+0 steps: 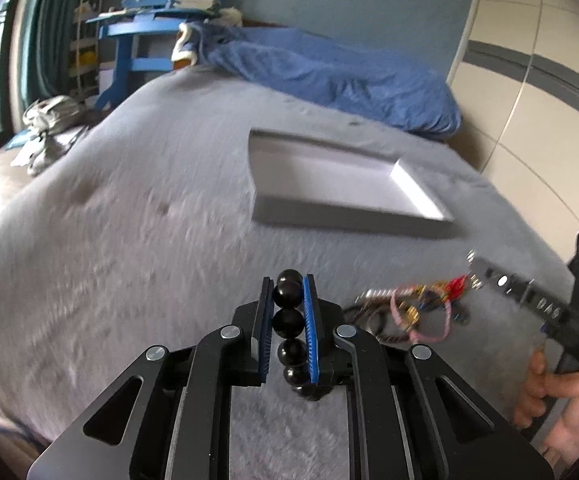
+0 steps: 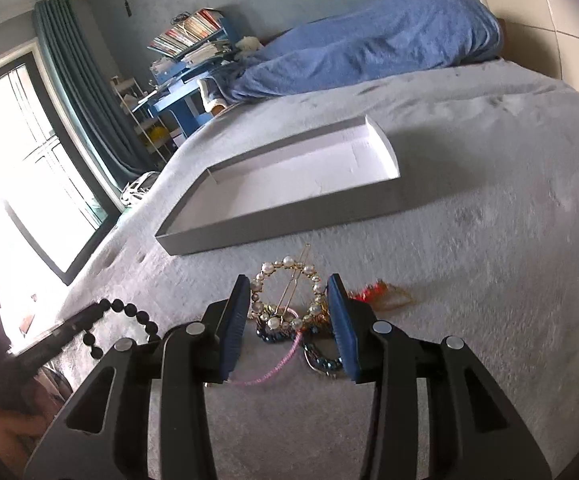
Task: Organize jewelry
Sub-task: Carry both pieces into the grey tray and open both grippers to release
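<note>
Grey bedspread point(image 1: 129, 220) | left gripper point(image 1: 288, 292) clamps black bead bracelet point(image 1: 288, 322), loop partly hidden | right gripper point(image 2: 288, 312) spread wide

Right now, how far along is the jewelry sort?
Done: nothing; the white tray looks empty. In hand: left gripper is shut on the black bead bracelet. Left: the jewelry pile on the bed, between the open fingers of the right gripper.

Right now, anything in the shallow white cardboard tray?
No, the shallow white cardboard tray shows only bare floor; the jewelry pile lies on the grey blanket.
</note>
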Tool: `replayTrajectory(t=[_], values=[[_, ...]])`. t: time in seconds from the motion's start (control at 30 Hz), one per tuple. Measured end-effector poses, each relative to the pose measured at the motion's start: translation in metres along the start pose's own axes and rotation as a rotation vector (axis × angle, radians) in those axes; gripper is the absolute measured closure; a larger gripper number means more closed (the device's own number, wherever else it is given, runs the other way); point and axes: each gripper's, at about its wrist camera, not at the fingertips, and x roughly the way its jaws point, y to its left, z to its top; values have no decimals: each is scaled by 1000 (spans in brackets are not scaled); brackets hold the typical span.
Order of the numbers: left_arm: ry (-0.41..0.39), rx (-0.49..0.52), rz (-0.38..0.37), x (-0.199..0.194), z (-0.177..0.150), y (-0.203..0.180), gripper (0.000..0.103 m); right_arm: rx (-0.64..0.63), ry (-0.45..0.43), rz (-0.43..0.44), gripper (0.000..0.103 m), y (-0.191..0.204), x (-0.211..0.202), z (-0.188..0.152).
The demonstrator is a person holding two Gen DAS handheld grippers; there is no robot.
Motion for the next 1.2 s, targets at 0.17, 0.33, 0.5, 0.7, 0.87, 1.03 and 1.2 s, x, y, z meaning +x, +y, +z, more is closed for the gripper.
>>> replayTrajectory(t=[0.17, 0.33, 0.5, 0.7, 0.87, 1.03, 1.2], values=[[-46, 15, -49, -4, 38, -7, 88, -28, -4, -2, 63, 5, 2, 11], [-92, 49, -77, -1, 71, -17, 88, -81, -21, -19, 63, 11, 7, 33], [-118, 92, -108, 13, 98, -32, 88, -132, -37, -49, 63, 6, 22, 67], [-122, 149, -111, 44, 117, -52, 88, -149, -16, -67, 63, -7, 52, 89], [-121, 148, -126, 66, 129, -56, 88, -170, 5, -73, 63, -12, 76, 97], [-103, 163, -131, 93, 136, -64, 88, -193, 28, -85, 63, -14, 97, 102], [-62, 161, -136, 119, 135, -67, 88, -207, 61, -105, 63, -16, 113, 102]])
